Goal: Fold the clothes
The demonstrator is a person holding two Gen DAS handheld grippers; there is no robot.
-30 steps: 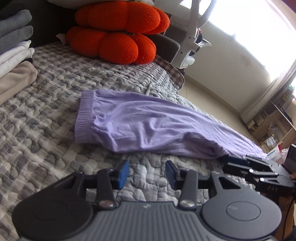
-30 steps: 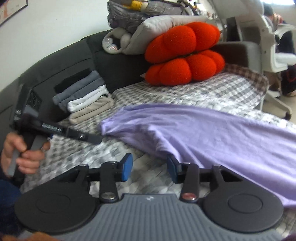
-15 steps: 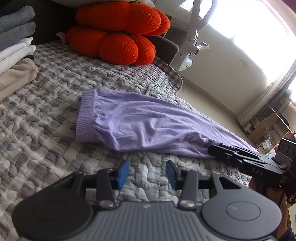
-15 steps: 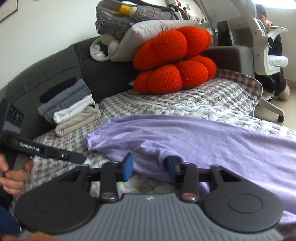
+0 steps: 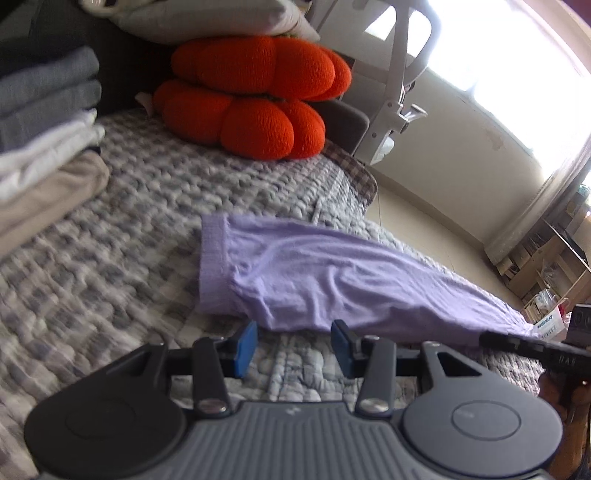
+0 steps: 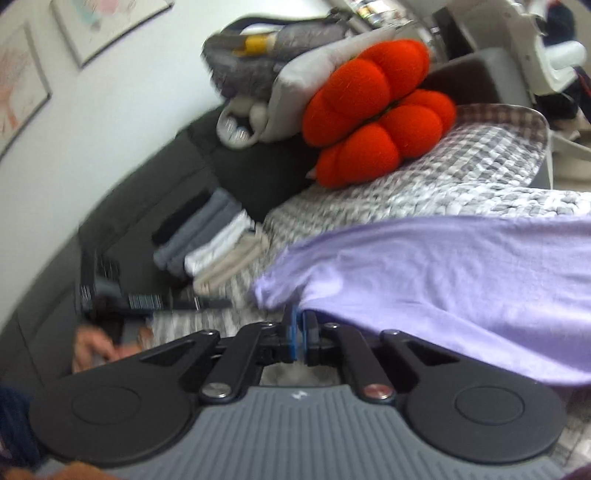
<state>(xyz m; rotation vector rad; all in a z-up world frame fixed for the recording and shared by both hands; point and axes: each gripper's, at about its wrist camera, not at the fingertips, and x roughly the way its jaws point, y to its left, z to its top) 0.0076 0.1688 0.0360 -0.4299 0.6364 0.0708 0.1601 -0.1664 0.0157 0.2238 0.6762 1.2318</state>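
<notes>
Left wrist view: left gripper [image 5: 293, 345] low over grey checked quilt [image 5: 122, 258], blue-padded fingers [image 5: 243, 345] spread wide, nothing between them. Lilac garment [image 5: 332, 284] lying on quilt just ahead of fingertips, ribbed hem toward left, rest trailing off to right. At far right, black tip of right gripper [image 5: 517, 341] meeting garment's far end, held by a hand [image 5: 557, 387]. Orange pumpkin cushions [image 5: 251, 107] stacked at back under a grey pillow [image 5: 207, 18]; stack of folded clothes [image 5: 40, 147] at left edge; white office chair [image 5: 391, 85] beyond bed.

Right wrist view, blurred: right gripper [image 6: 298, 334] with blue pads pressed together, pinching an edge of lilac garment [image 6: 461, 280], cloth draped up and away to right over quilt [image 6: 443, 177]. Left gripper [image 6: 155, 301] visible at left as a dark smear held by a hand [image 6: 96, 347]; finger state not readable from here. Folded clothes [image 6: 218, 243] against dark sofa back [image 6: 147, 206], orange cushions [image 6: 376, 110] behind, framed pictures [image 6: 107, 26] on wall.
</notes>
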